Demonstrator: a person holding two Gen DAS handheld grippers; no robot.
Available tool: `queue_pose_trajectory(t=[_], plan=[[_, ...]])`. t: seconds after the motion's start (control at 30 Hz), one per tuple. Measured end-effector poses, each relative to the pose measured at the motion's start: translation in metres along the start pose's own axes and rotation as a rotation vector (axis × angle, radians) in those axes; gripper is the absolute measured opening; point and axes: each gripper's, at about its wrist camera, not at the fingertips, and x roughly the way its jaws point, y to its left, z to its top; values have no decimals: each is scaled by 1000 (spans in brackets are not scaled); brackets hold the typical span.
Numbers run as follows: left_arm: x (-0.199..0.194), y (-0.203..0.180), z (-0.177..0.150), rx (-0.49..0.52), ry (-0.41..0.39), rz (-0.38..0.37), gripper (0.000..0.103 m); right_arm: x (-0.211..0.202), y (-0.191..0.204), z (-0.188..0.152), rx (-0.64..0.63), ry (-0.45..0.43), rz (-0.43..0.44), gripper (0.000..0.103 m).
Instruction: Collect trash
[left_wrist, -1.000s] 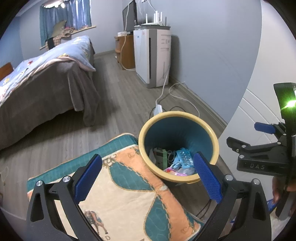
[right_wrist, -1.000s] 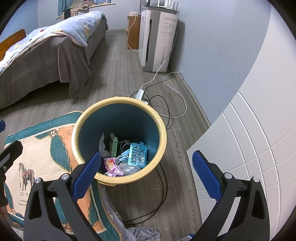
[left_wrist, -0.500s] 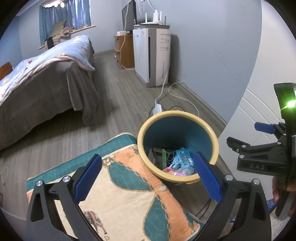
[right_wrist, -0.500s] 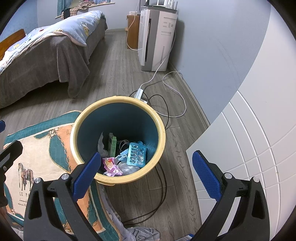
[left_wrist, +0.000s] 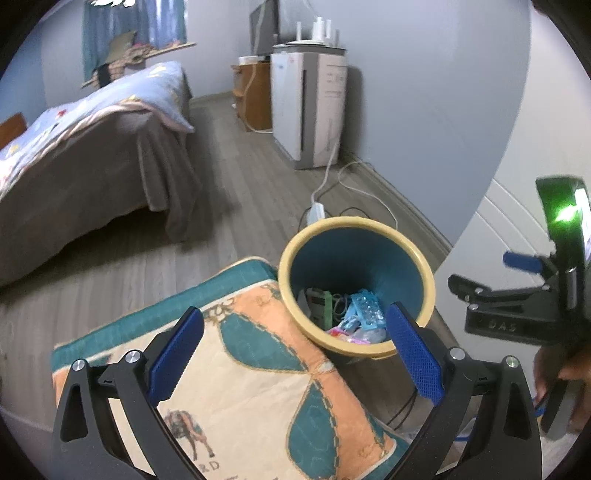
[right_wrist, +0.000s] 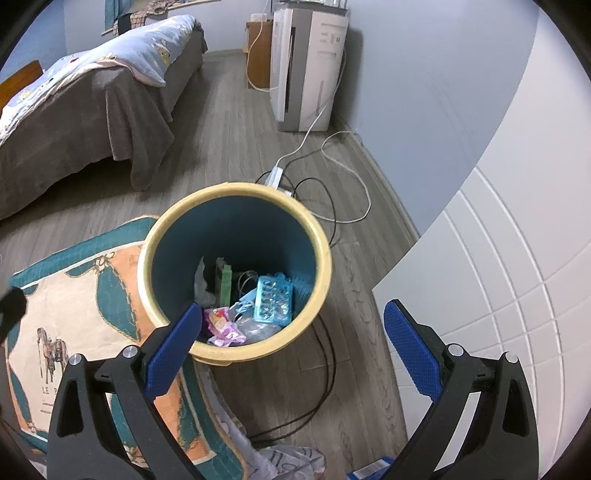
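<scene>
Left wrist view first: compared with a second ago the patterned cushion (left_wrist: 258, 387) and the yellow-rimmed bin (left_wrist: 354, 284) sit almost where they did, so the left tongs (left_wrist: 295, 354) have barely shifted; they hang wide open over the cushion's edge, holding nothing. Further right in that view the right tongs (left_wrist: 509, 295) show from the side, gripped by a hand (left_wrist: 565, 384). Right wrist view: the bin (right_wrist: 236, 273) has slid slightly toward the frame's middle, so the right tongs (right_wrist: 291, 354) have eased closer over it; they too gape fully open and empty. Inside the bin lie a pink wrapper (right_wrist: 221, 326), a green box (right_wrist: 225, 280) and a blue blister tray (right_wrist: 273, 301). Both pairs empty suggests a piece was just dropped; crumpled plastic (right_wrist: 284, 458) and black cables (right_wrist: 325, 369) lie on the floor (right_wrist: 229, 122) beside it.
</scene>
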Motion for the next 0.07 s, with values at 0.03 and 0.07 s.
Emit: queue_pose_trajectory(t=[0.03,0.07], plan=[[-4,5,-1,-12,-2,6,98,1,5,0,-10,1,4,97],[-8,9,-2,-21,-4,16,98,1,5,0,-10,1,4,97]])
